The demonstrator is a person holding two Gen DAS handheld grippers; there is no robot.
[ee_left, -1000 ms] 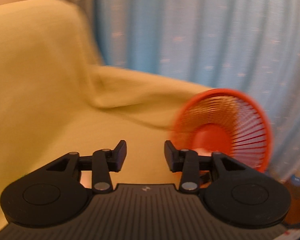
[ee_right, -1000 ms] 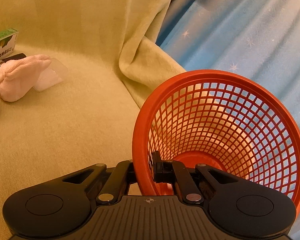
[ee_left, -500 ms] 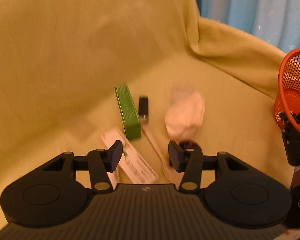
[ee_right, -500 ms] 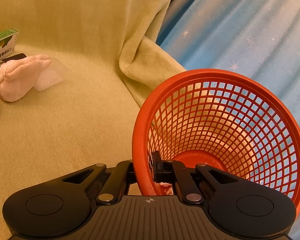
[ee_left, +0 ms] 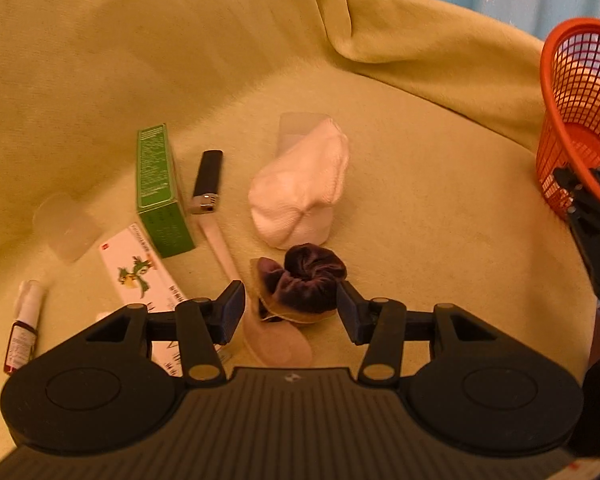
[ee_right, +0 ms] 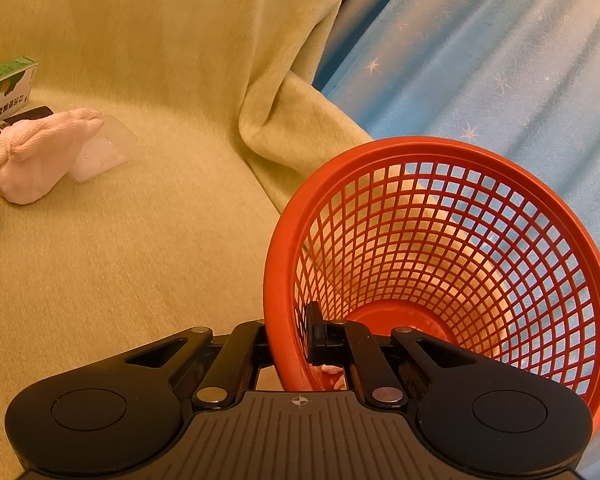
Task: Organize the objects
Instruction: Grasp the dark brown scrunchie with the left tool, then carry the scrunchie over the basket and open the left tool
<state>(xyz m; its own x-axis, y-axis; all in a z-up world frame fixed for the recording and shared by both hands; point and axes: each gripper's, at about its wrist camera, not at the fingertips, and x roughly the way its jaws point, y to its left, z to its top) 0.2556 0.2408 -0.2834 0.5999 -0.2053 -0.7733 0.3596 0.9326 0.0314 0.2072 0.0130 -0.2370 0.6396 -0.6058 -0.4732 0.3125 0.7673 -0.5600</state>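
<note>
One orange basket (ee_right: 440,264), two boxes (ee_left: 162,188)

Left wrist view: looks forward and down along the left gripper (ee_left: 291,307) onto the sofa seat (ee_left: 420,200), facing the backrest; the scrunchie (ee_left: 314,274) lies close, between its jaws.
Left view reach: takes in the clutter mid-seat, with the basket (ee_left: 572,92) at the frame's right edge.
Right wrist view: sits low and very near the basket (ee_right: 440,240), looking into its mouth from the rim, toward the curtain (ee_right: 480,60) past the seat's right edge.
Right view reach: seat and backrest fill its left half.
Shared: basket, right gripper (ee_left: 584,184), sock (ee_left: 300,196) (ee_right: 36,152), green box (ee_left: 160,184) (ee_right: 4,88), lighter (ee_left: 208,182) and seat cover.
</note>
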